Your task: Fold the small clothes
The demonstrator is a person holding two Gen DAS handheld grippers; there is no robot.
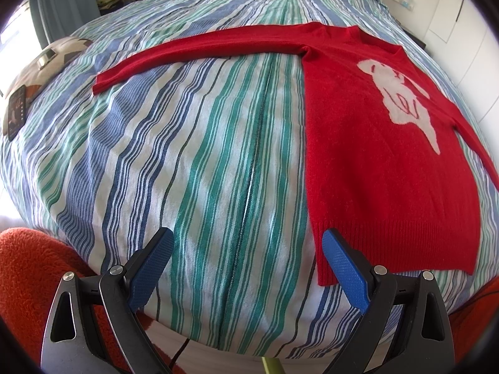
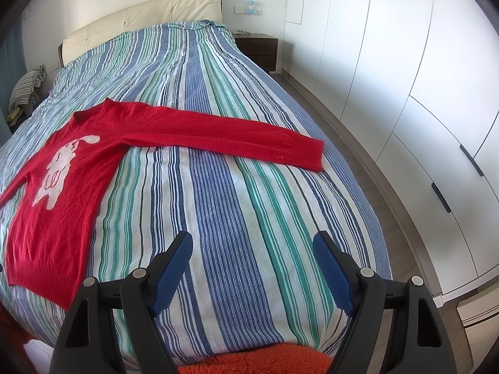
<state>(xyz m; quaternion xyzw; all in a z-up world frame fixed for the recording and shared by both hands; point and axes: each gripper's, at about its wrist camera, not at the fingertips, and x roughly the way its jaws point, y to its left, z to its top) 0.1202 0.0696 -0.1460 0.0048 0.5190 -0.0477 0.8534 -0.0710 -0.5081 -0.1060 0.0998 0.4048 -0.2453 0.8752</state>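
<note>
Red sweater flat on striped bed, sleeves out. My left gripper & right gripper wide open, empty. Soft, light knit, prob. floppy; I'd pinch cuff.

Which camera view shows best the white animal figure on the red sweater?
The left wrist view: the white figure on the red sweater lies large and fairly near there, with its red line details readable. The right wrist view shows the same figure smaller and off to the picture's left side.
</note>
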